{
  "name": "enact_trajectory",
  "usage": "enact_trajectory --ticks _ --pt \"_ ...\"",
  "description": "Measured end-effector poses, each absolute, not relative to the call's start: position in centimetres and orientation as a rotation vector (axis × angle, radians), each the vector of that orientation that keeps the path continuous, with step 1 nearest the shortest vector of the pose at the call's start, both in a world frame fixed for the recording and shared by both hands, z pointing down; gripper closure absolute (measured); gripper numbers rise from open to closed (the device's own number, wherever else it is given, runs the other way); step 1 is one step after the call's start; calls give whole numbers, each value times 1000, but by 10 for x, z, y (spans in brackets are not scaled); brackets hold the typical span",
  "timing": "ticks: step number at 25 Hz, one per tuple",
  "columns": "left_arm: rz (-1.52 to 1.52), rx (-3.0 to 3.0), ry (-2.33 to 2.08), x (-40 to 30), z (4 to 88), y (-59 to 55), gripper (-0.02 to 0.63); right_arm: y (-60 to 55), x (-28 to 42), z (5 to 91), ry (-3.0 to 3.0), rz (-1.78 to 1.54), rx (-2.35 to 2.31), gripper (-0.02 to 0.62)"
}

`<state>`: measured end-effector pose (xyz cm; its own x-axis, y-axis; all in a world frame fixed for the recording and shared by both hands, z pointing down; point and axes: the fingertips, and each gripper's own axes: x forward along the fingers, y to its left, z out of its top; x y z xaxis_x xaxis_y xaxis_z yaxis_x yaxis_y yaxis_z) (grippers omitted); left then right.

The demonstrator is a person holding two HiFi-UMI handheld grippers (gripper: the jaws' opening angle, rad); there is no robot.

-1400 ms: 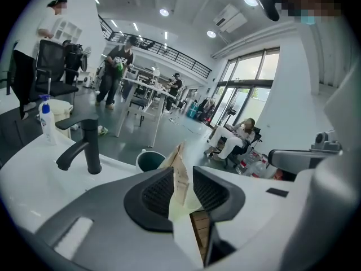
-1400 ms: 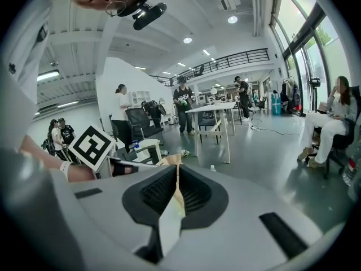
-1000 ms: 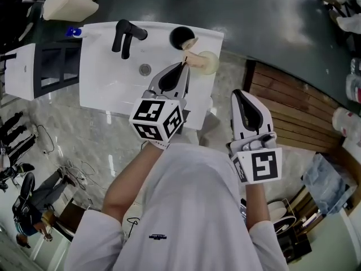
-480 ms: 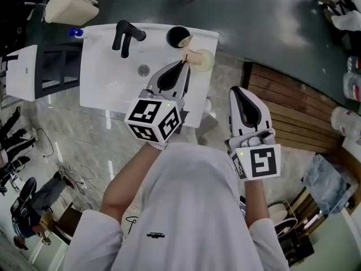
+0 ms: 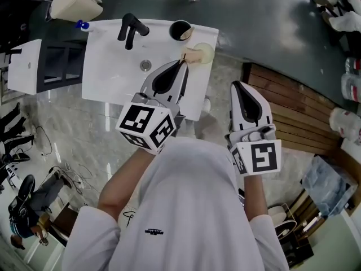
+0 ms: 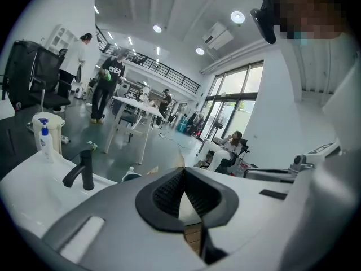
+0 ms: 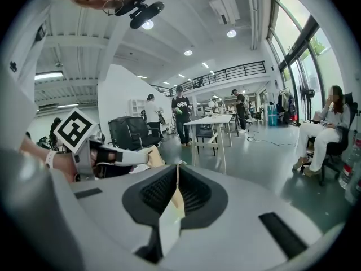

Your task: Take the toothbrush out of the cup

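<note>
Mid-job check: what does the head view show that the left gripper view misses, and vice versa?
Head view only: the drain and a marker cube. Left gripper view only: people at tables behind the sink. Both: the faucet, the sink, and the left tongs, shut on a tan item.

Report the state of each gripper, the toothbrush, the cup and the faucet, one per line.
Left gripper: jaws shut on the tan toothbrush.
Right gripper: jaws shut, empty.
Toothbrush: gripped at one end, over the sink's rim.
Black cup: upright on the sink's rim, something pale inside.
Faucet: no water visible running.
</note>
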<state>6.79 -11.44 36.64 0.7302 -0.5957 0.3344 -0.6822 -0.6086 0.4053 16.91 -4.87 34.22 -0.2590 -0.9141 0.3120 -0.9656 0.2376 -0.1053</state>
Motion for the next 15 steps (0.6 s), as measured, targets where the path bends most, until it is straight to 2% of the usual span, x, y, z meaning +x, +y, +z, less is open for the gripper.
enact_trajectory --ticks 15 --pt "165 2445 -1021 8 317 -83 601 -38 147 309 -2350 310 1827 588"
